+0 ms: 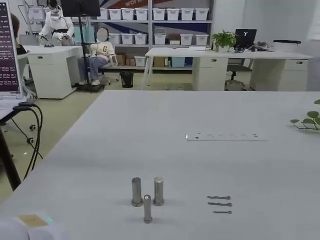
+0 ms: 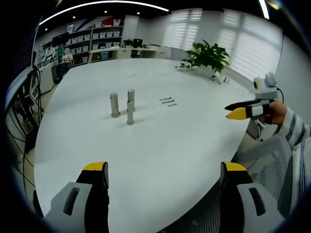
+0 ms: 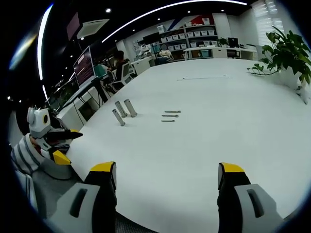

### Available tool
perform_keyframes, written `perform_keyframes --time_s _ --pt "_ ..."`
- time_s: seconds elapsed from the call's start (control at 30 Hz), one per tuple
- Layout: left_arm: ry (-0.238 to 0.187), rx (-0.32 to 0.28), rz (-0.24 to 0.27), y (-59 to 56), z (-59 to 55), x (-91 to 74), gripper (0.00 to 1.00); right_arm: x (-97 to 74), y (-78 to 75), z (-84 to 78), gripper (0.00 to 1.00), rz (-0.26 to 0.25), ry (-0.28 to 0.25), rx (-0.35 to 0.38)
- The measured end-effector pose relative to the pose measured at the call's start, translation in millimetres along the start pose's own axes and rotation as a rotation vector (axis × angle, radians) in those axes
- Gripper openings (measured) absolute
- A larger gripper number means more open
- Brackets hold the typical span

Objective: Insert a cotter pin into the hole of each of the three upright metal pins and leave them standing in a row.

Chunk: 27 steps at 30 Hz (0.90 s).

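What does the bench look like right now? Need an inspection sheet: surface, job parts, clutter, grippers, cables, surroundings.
Surface: pale grey tabletop, bare around the parts.
Job's things: three upright silver metal pins standing in a cluster, not a row; three thin metal cotter pins lying flat to their right, none inserted.
Clutter: flat white strip farther back; green leafy sprig at the right edge.
Grippers: left gripper and right gripper both open, fingers wide apart, holding nothing, short of the parts.
Cables: black cables drooping beside the left edge, off the tabletop.
Surroundings: white desks, shelves of white bins, seated person.
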<state>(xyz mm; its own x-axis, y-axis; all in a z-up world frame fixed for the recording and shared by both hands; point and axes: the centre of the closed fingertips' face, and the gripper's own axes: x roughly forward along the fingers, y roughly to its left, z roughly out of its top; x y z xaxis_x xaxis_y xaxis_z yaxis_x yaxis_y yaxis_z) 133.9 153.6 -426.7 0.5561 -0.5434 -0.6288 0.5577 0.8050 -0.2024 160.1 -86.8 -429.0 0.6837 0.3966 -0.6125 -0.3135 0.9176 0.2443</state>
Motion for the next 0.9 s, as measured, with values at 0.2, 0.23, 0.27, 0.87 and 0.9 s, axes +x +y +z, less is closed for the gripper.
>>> perform_keyframes --time_s 0.2,0.23,0.27,0.87,0.9 --pt "-0.02 -0.017 0.006 1.5 4.2 -1.1 0.94 1.8 1.6 -0.7 0.85 0.01 0.009 0.004" --pt "-0.025 -0.019 0.005 1.5 5.0 -1.1 0.94 2.1 1.6 -0.9 0.85 0.01 0.011 0.003" --pt "-0.028 -0.021 0.004 1.5 5.5 -1.2 0.94 2.4 1.7 -1.1 0.85 0.011 0.013 0.002" --pt "0.008 -0.043 -0.012 5.5 1.1 5.7 0.89 9.4 1.0 -3.3 0.85 0.019 0.047 0.007" --pt "0.007 -0.044 -0.012 5.6 1.5 5.8 0.89 9.5 1.1 -3.9 0.85 0.019 0.048 0.007"
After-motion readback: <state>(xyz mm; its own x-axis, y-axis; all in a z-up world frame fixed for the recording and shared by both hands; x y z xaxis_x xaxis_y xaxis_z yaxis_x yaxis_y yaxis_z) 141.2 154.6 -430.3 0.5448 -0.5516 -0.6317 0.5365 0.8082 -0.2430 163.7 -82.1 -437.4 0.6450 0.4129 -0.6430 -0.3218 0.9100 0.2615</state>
